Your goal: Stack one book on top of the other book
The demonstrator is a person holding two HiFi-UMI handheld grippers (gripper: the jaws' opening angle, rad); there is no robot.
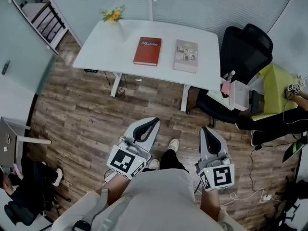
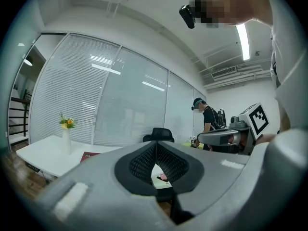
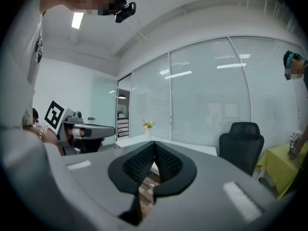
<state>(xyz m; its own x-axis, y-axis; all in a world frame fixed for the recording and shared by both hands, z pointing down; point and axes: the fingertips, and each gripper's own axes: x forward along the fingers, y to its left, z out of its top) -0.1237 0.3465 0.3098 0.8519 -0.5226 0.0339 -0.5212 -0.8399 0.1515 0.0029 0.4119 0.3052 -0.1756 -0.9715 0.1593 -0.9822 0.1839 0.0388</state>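
On the table (image 1: 98,49) at twelve o'clock, the red book (image 1: 147,51) lies beside the pale book (image 1: 186,56), unstacked. My left gripper (image 1: 152,121) and right gripper (image 1: 206,130) are closed and empty, because I stand well out of reach.

Bare wood floor (image 1: 82,109) lies open up to the white table (image 1: 98,49). On top, the red book (image 1: 147,51) and pale book (image 1: 186,56) lie apart, 1 bare strip between them. A vase (image 1: 117,31) stands near the far left edge; a black chair (image 1: 245,52) crowds the right end.
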